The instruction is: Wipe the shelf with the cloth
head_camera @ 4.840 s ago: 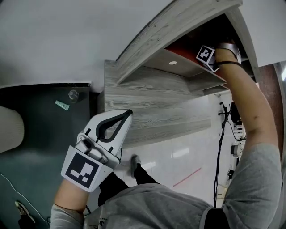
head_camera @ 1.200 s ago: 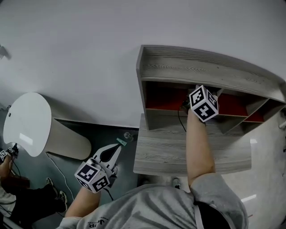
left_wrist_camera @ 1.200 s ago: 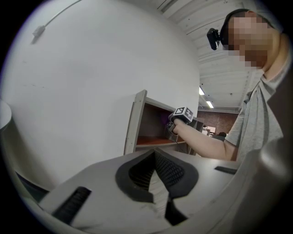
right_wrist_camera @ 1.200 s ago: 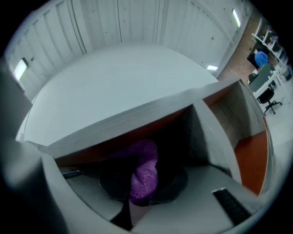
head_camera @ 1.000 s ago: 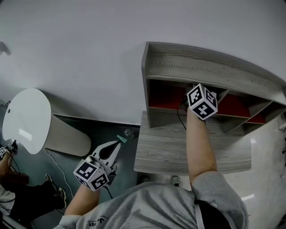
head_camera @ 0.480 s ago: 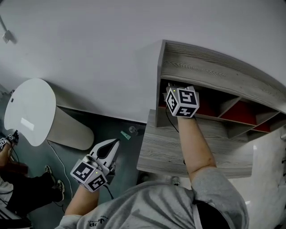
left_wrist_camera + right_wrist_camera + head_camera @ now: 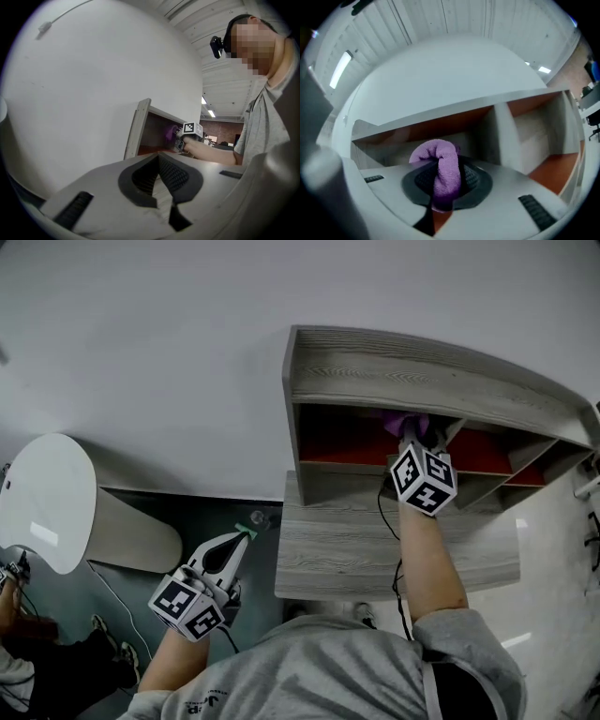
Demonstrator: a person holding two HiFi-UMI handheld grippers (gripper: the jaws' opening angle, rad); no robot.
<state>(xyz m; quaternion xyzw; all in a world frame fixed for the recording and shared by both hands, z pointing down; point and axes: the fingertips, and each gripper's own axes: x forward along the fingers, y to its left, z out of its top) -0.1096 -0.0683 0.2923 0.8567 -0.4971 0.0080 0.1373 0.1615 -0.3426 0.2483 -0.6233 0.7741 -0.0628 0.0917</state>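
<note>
The right gripper [image 7: 413, 434] is clamped on the purple cloth [image 7: 443, 169]. It sits at the upper centre of the head view, inside the left compartment of the grey wood-grain shelf [image 7: 422, 381].

The cloth is a soft, light terry fabric. Judged from its bunched fold, it will compress and drag rather than slide. Hold it by the middle with a wad projecting past the jaw tips, as it sits now.

The left gripper [image 7: 234, 549] hangs at lower left, jaws together on nothing, well apart from the shelf.

Contact between cloth and shelf board cannot be confirmed, because the gripper body covers the cloth's underside. The right-hand compartments run to the frame edge. The red back panel [image 7: 342, 442] is partly shadowed.
</note>
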